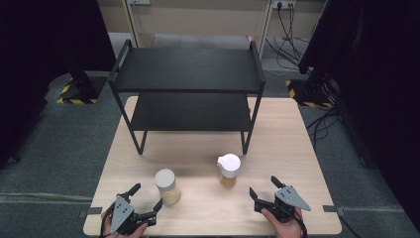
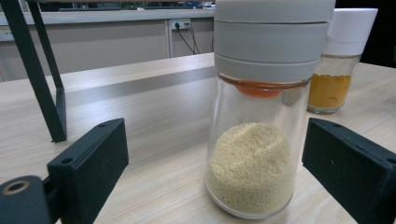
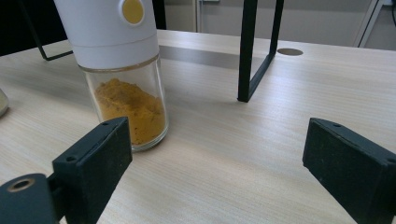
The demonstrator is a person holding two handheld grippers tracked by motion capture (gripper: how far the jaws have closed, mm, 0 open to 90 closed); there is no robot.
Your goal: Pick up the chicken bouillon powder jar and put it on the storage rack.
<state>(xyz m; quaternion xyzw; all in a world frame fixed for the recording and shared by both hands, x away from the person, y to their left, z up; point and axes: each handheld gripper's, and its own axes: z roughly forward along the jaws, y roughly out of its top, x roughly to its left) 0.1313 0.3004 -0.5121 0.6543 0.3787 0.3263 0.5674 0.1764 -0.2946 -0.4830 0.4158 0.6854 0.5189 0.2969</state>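
At the near edge of the light wooden table, toward its left corner, the left gripper rests in a hand with its jaws spread wide and nothing held. In the left gripper view a grey-lidded glass jar of pale grains stands upright between the two jaws, touching neither. Toward the near right corner the right gripper is likewise released, jaws apart and empty. Just beyond and left of it stands a white-capped glass jar of orange-yellow powder, upright, outside the jaws in the right gripper view. The two jars stand apart from each other in the near half of the table. Farther back, reaching the far edge, a black two-tier metal shelf rack stands with both shelves bare.
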